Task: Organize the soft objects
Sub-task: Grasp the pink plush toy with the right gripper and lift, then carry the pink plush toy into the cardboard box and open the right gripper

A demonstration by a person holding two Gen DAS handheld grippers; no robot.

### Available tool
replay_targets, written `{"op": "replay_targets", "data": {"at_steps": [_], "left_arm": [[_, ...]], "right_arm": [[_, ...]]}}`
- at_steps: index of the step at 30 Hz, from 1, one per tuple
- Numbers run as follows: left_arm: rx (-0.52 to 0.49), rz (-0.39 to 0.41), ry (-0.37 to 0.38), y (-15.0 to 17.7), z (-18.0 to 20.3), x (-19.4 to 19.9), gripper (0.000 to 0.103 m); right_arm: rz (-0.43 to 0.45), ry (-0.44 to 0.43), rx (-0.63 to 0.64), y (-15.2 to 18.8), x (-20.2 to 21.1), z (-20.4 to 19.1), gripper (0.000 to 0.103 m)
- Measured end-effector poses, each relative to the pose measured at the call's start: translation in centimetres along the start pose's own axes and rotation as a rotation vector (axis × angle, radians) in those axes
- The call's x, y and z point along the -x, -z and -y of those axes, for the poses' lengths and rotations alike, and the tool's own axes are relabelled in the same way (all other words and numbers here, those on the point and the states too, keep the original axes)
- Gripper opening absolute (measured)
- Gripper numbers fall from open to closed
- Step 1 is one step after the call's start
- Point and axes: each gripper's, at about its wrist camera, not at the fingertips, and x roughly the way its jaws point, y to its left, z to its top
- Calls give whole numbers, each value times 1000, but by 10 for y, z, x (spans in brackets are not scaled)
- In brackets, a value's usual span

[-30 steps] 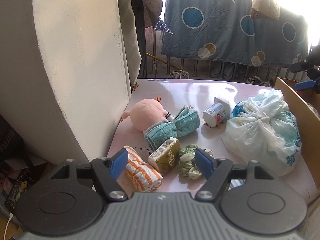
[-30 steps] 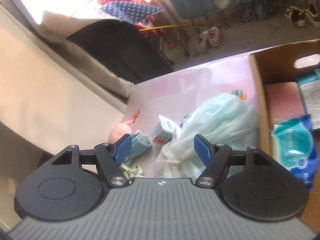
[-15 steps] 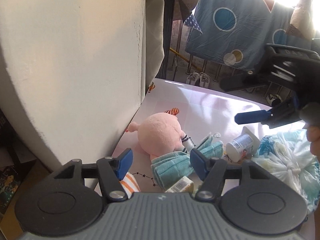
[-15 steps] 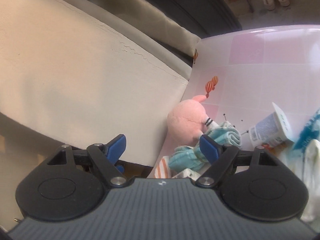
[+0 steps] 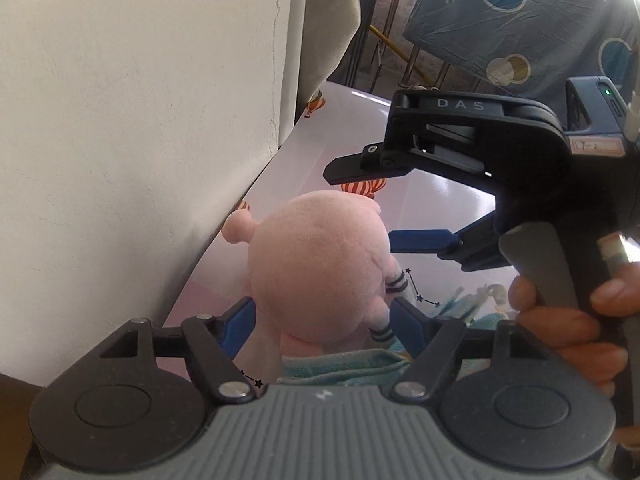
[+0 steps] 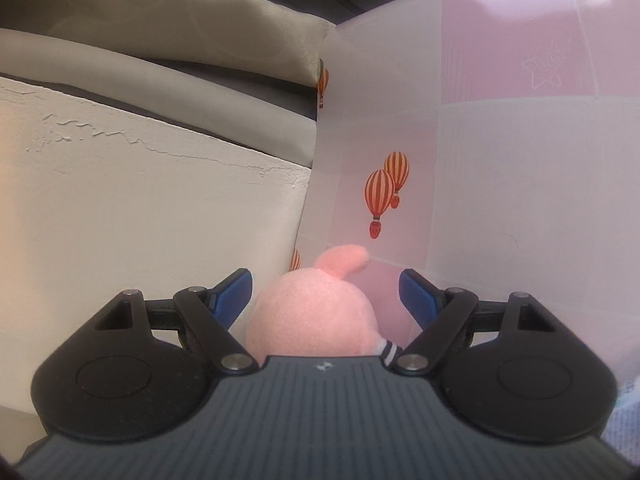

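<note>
Between the blue pads of the left gripper [image 5: 320, 326] sits the pink plush toy [image 5: 320, 272], its round body filling the gap. The jaws are opening, and I cannot tell whether the pads still touch the plush. Just beneath the toy lies a folded teal towel [image 5: 340, 366], partly hidden by the gripper's grey body.

From the right wrist view, the right gripper [image 6: 326, 294] stands wide, its blue pads either side of the same plush toy [image 6: 312, 320] with clear gaps, holding nothing. In the left wrist view this right gripper [image 5: 372, 204] reaches in from the right above the toy, a hand [image 5: 568, 328] wrapped around its handle; the letters "DAS" are readable on its black top.

Tight on the left, a cream cracked wall [image 5: 140, 140] runs along the table's edge, just beside the plush, leaving little room on that side. The pink-and-white checked tabletop [image 6: 520, 160], printed with striped hot-air balloons [image 6: 382, 196], lies open to the right and beyond. Farther off hangs a blue sheet with circles [image 5: 520, 20].
</note>
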Motion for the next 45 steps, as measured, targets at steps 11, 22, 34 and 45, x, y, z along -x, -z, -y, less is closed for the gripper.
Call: {"op": "replay_targets", "data": {"at_steps": [11,22,34,45], "left_arm": [[28,56,19,-6,-1,13,69],[-76,282,126,12,33,141,69],[-337,286,458,93,161,221,70],[-585,67,672,174,306,192,72]], "right_arm": [[-14,-83,5,13,10,-10,70],[179,-155,143,46,142,-75,67],[470,-127,26,168,368,2,66],[703,44,-259,277,499,162,65]]}}
